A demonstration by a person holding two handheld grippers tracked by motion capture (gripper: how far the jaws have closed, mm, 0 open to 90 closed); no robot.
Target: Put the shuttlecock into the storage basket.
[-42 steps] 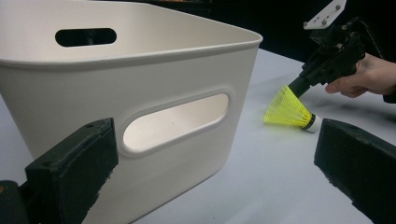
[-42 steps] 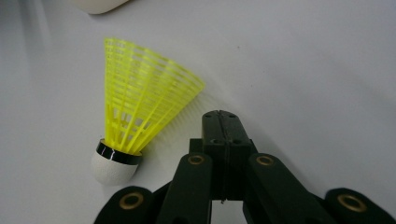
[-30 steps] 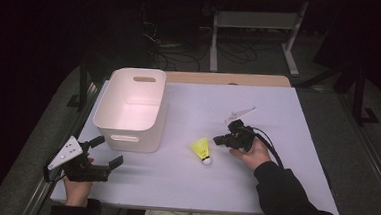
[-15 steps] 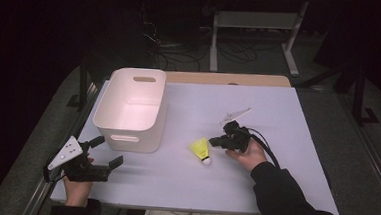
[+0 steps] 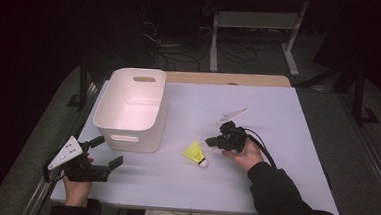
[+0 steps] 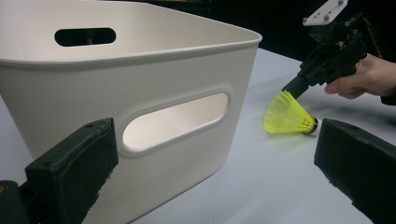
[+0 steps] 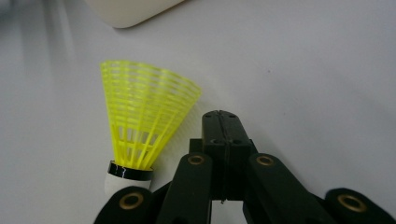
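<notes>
1. Lying on its side on the table (image 5: pixel 287 123), the yellow shuttlecock (image 5: pixel 196 152) carries no readable writing.
2. Right gripper (image 5: pixel 211 141) sits just beside its skirt, jaws pressed together, empty.
3. Left gripper (image 5: pixel 106 152) rests near the table's front corner, jaws spread.
4. White bin (image 5: pixel 131 109) stands left of the shuttlecock, apart.

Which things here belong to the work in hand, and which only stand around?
In the work:
- yellow shuttlecock, lying beside the shut right gripper
- white bin, near the open left gripper

Around:
- cables on the floor
- metal stand
</notes>
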